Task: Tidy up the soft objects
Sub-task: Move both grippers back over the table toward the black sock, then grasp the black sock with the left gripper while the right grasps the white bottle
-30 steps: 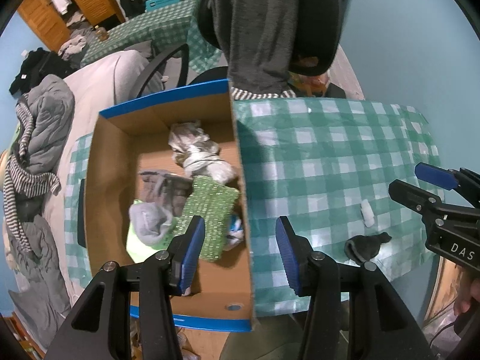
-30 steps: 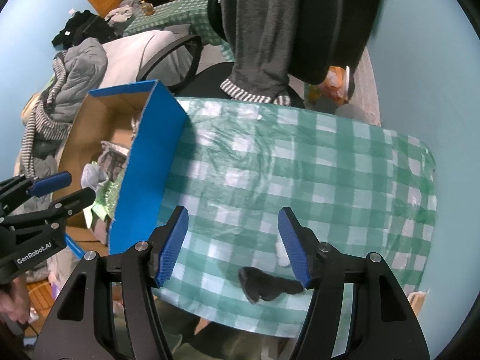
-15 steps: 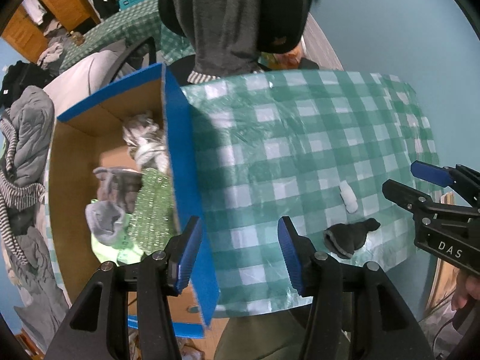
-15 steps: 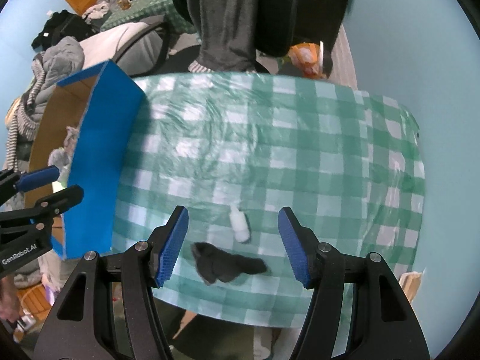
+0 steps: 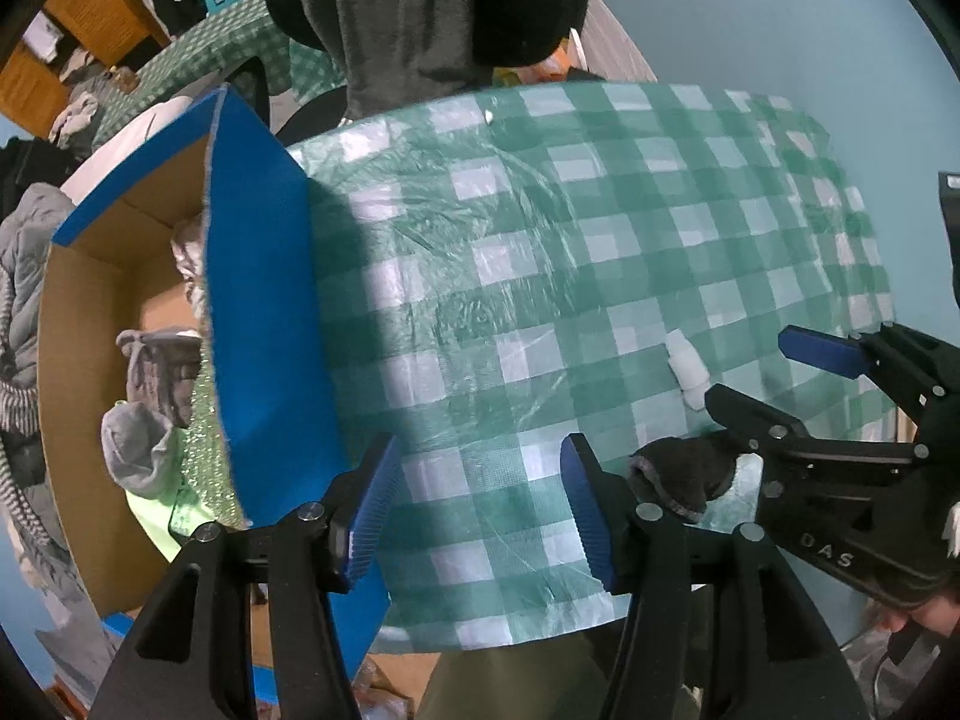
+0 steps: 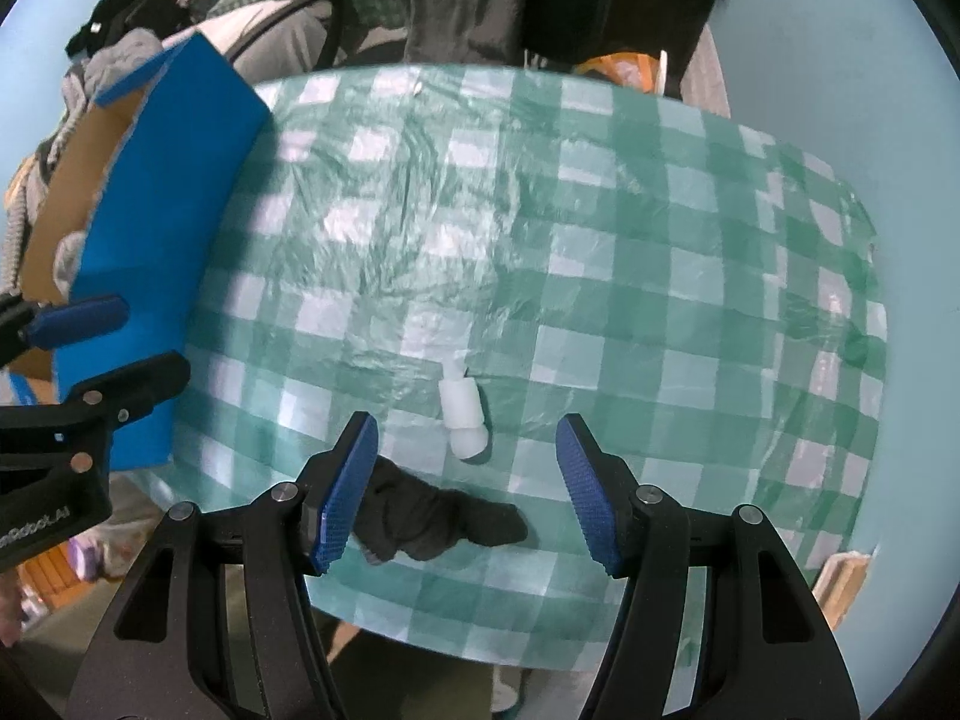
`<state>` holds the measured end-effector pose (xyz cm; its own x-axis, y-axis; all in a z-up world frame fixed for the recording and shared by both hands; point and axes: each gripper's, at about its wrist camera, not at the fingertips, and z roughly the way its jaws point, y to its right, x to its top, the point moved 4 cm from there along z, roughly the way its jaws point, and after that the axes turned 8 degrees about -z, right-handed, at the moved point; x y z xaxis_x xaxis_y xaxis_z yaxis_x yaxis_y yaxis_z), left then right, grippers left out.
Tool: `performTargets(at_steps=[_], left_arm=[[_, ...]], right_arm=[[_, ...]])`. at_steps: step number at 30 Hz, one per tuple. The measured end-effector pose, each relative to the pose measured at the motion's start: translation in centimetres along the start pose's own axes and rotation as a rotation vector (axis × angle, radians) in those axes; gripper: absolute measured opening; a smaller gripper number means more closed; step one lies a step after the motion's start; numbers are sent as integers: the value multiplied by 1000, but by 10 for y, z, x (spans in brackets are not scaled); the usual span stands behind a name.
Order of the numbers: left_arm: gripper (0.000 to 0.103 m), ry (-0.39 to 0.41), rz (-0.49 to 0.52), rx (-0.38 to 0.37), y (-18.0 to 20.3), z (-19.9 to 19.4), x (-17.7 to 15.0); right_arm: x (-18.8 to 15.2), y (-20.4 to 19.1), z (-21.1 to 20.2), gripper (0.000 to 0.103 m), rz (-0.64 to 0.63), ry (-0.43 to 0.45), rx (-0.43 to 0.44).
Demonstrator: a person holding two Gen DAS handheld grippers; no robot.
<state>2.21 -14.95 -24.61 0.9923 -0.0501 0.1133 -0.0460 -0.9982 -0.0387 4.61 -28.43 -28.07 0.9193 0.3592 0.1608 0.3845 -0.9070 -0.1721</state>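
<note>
A dark sock [image 6: 438, 519] lies near the front edge of the green checked table [image 6: 600, 228], with a small white roll [image 6: 462, 414] just beyond it. My right gripper [image 6: 465, 495] is open and empty, its jaws either side of both. In the left wrist view the sock [image 5: 684, 477] and white roll [image 5: 687, 366] sit at the right, by the right gripper [image 5: 774, 375]. My left gripper [image 5: 477, 507] is open and empty over the table beside the blue cardboard box [image 5: 270, 312], which holds several soft items [image 5: 150, 396].
The box [image 6: 162, 192] stands at the table's left end. A chair draped with dark clothing [image 5: 432, 18] is behind the table. Piled clothes [image 5: 24, 276] lie left of the box. The blue wall [image 6: 870, 60] borders the table on the right.
Both grippers have moved right and closer to the table, away from the box. The sock and white roll now sit between the right gripper's jaws.
</note>
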Motion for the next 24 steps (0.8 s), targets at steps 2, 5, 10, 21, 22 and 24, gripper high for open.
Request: performTargets(at_steps=[2,5,10,21,22,24], left_arm=[[57,-3,9,-2,3,4,-1],[59,-2,16,-4,5,11,-1],[60,-14,27,10,4,24,-1],[60,-34,19,-9,0,34,1],[60,-33,21,-12,0,34,2],[60,-33,24,-15,1,34,3]], right_arm=[[-1,0,9,63,-12,-9,-9],[-3,1,20,63,-24,-16,-20],[-5,3,34,57,-29,-21,-35],[-8,-7,50,33,-60,-28,-67],[-8,-8,50,32,-66,-24,-70],[-6,-12,50,17,-69,-24,-53]])
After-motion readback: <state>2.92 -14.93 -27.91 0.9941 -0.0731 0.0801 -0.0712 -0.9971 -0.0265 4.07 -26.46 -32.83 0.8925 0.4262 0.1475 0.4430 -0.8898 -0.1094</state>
